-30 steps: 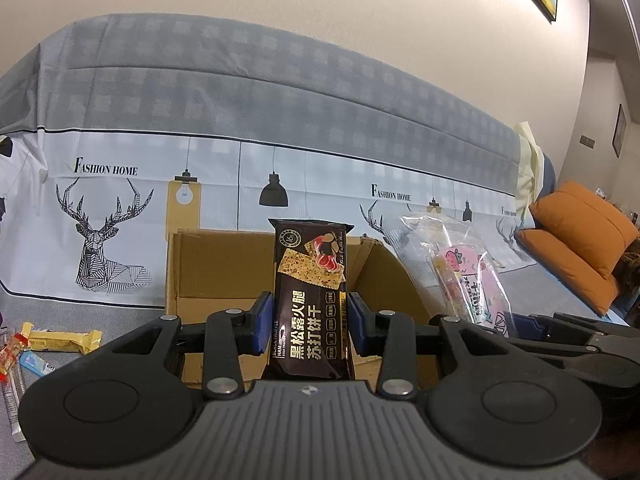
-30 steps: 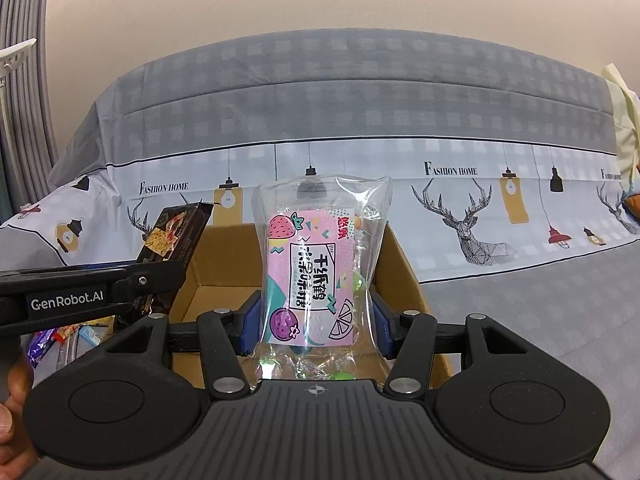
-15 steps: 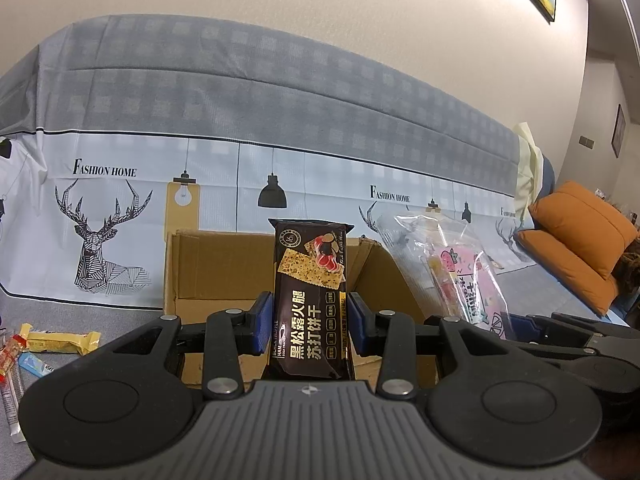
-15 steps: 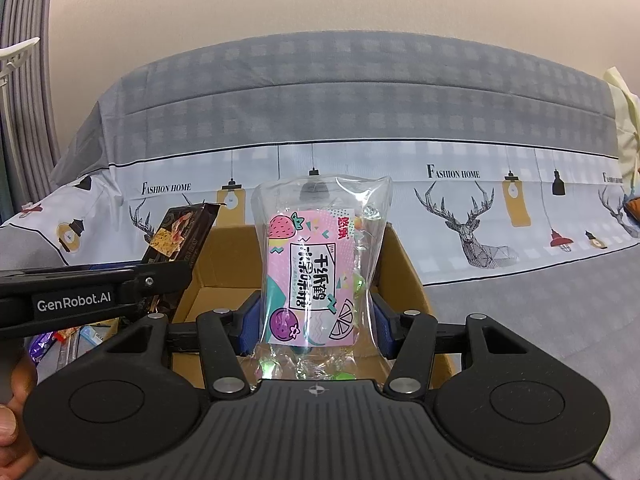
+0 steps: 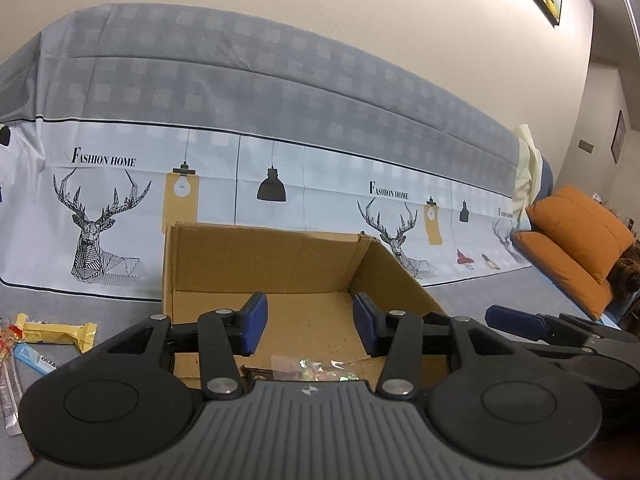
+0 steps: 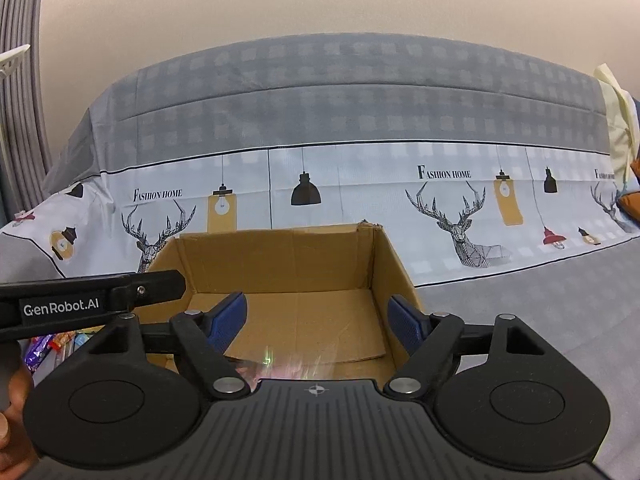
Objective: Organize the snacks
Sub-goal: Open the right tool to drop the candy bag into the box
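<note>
An open cardboard box (image 5: 280,256) stands on the grey sofa seat; it also shows in the right wrist view (image 6: 280,260). My left gripper (image 5: 308,328) is open and empty above the box's near edge. My right gripper (image 6: 318,322) is open and empty above the same box. A clear candy bag (image 5: 316,368) lies on the box floor just below my left gripper, with a dark packet edge (image 5: 256,372) beside it. The bag's shiny plastic (image 6: 280,366) shows blurred under my right gripper.
Loose snacks lie on the seat left of the box: a yellow bar (image 5: 60,330), a blue stick (image 5: 36,360), more wrappers (image 6: 52,346). The printed sofa cover (image 5: 280,184) rises behind. Orange cushions (image 5: 576,240) sit far right. The other gripper's arm (image 6: 88,300) crosses left.
Both grippers have opened. The dark cracker packet and the pink candy bag have dropped out of them into the box.
</note>
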A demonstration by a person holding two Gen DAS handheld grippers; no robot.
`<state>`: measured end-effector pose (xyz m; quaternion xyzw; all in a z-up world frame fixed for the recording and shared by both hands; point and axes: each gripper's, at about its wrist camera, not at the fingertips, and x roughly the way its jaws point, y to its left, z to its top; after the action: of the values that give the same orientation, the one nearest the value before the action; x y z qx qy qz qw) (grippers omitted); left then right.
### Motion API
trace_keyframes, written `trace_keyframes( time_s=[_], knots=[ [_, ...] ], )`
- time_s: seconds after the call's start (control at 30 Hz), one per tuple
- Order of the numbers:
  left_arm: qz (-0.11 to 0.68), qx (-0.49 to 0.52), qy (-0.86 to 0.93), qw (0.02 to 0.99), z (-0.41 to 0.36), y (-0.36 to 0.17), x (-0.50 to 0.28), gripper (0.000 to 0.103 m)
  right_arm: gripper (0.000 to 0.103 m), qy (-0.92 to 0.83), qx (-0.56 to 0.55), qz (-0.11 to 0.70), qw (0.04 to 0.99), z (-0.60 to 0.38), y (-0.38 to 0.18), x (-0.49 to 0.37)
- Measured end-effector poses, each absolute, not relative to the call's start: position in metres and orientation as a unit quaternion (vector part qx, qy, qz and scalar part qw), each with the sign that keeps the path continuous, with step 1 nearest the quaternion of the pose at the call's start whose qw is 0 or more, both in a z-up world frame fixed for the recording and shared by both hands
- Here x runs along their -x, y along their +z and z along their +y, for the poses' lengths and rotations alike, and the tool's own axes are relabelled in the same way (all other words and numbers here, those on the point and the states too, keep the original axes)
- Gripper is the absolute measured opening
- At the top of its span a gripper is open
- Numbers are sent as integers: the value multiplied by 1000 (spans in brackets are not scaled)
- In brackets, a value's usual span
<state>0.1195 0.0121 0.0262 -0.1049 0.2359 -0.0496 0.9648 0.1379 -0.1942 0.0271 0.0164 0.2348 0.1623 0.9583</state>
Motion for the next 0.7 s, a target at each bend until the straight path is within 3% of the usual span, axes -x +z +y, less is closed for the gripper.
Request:
trace_keyframes(
  time_s=[0.3,0.37,0.43,0.57,0.7],
  knots=[
    [228,100,-43,968,22,31,-112,51,79,168,-21,231,958,-185,29,-138],
    [225,98,-37,969,28,34,-110,45,79,170,-23,230,958,-181,29,-139],
    [224,97,-32,969,35,36,-107,39,75,171,-21,232,957,-176,30,-138],
    [216,82,-15,973,49,41,-96,29,52,184,-25,230,955,-162,30,-136],
    [207,61,-11,976,69,52,-77,27,43,203,-31,225,952,-143,32,-131]
  ],
)
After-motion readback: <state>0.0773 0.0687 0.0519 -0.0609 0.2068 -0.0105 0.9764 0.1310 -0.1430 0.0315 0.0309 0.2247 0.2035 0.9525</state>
